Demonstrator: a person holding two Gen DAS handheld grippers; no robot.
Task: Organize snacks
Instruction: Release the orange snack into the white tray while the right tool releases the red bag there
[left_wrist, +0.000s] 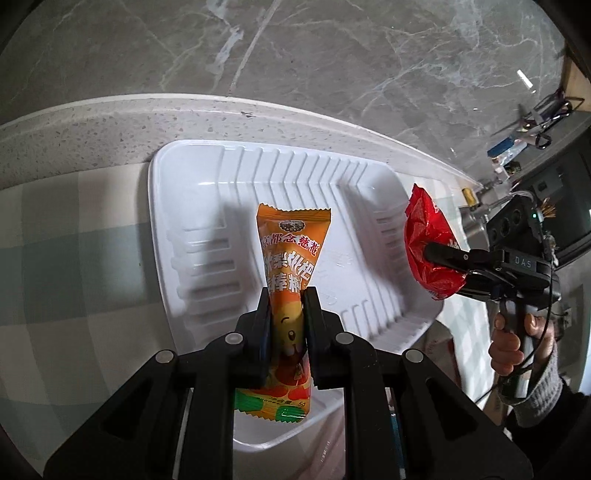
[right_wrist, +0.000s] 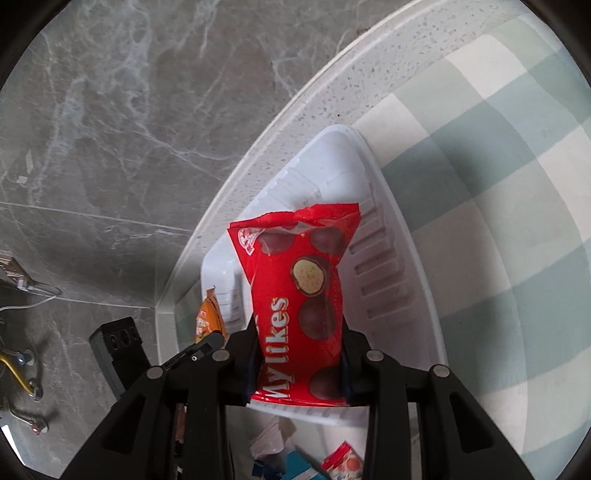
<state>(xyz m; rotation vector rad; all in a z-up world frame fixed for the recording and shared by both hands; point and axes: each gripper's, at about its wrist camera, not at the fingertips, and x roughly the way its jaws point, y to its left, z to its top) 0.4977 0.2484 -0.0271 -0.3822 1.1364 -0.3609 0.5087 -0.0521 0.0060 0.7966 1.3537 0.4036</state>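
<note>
A: Left gripper (left_wrist: 287, 295), left wrist view: we see both jaws pressed against the lower half of the orange candy packet (left_wrist: 290, 258). We read the jaws as narrow and clamped on it. The packet stands upright between the pads, its crimped top above the fingertips and its green-striped bottom below them.

B: Location of the packet?

A: We place it over the white plastic tray (left_wrist: 192, 177), above the tray's ribbed floor. The tray sits on a green-and-white checked cloth (left_wrist: 74, 240), against the speckled counter edge (left_wrist: 92, 125). At the right of the same view we see the right gripper (left_wrist: 439, 258) holding the red snack bag (left_wrist: 428, 236) beside the tray's right rim. A hand (left_wrist: 517, 343) in a grey knit cuff grips its handle.

B: Right wrist view?

A: We see the right gripper (right_wrist: 300, 325) with its jaws partly apart and closed on the red snack bag (right_wrist: 301, 280), which fills the gap between the pads. The bag bears the word "Mylikes" and pictures of chocolate balls. Its crumpled top points away from the camera.

B: Location of that bag?

A: We place it over the white plastic tray (right_wrist: 399, 280). The orange candy packet (right_wrist: 210, 317) shows at the left, with the left gripper's finger (right_wrist: 201, 349) below it. Loose wrappers (right_wrist: 340, 461) lie near the bottom edge.
</note>
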